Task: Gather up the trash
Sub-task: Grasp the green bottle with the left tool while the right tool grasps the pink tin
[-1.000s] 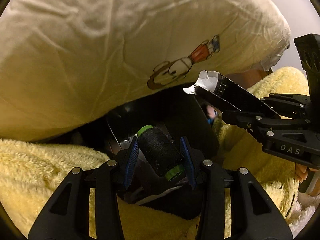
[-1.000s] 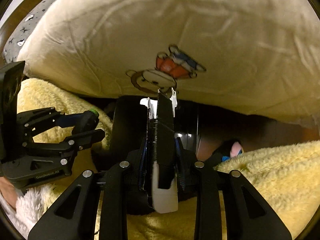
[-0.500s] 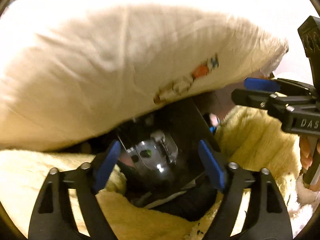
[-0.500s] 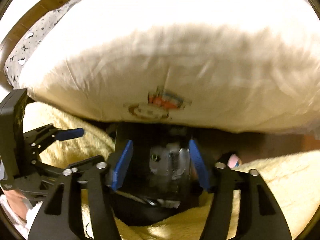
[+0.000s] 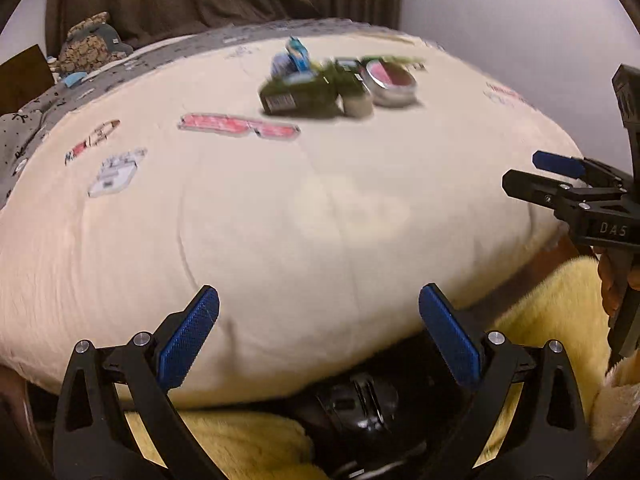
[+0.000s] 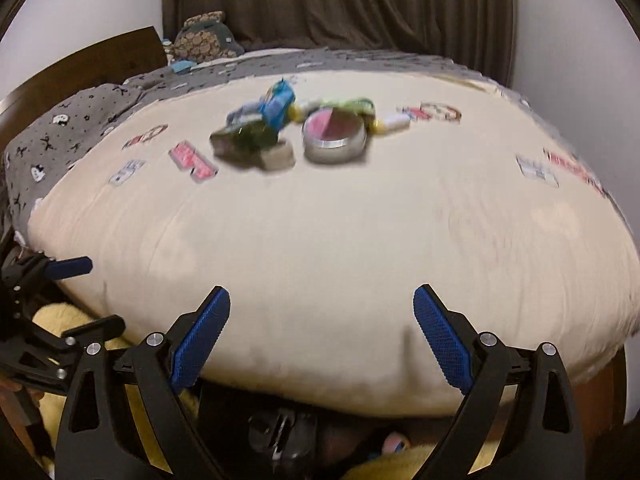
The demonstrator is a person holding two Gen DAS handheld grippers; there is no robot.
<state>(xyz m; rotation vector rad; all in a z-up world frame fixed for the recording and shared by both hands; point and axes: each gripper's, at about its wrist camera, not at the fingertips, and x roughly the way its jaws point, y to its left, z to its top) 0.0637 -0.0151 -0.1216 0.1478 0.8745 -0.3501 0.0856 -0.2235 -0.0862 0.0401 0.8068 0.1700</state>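
Observation:
A pile of trash lies far off on the cream duvet [image 5: 320,208]: a green box [image 5: 304,94], a round tin with a pink lid [image 5: 390,80] and a blue packet [image 5: 296,56]. The right wrist view shows the same green box [image 6: 248,140], tin [image 6: 334,132] and blue packet [image 6: 276,106]. My left gripper [image 5: 318,292] has its jaws opening wide, with nothing between them. My right gripper [image 6: 320,291] is opening too and is also empty. Below both sits a black bin [image 5: 360,400] with dark items inside, mostly hidden by the duvet's edge.
A yellow fluffy blanket [image 5: 248,440] surrounds the bin. Grey patterned bedding [image 6: 60,136], a plush toy [image 6: 204,40] and a wooden headboard [image 6: 80,68] lie at the back left, before a dark curtain [image 6: 340,4]. A hand [image 5: 612,288] holds the right gripper's handle.
Both grippers let go of their loads, a black thread spool and a black-and-white packet, over the bin. Both then rose and tilted up, bringing the duvet's top into view.

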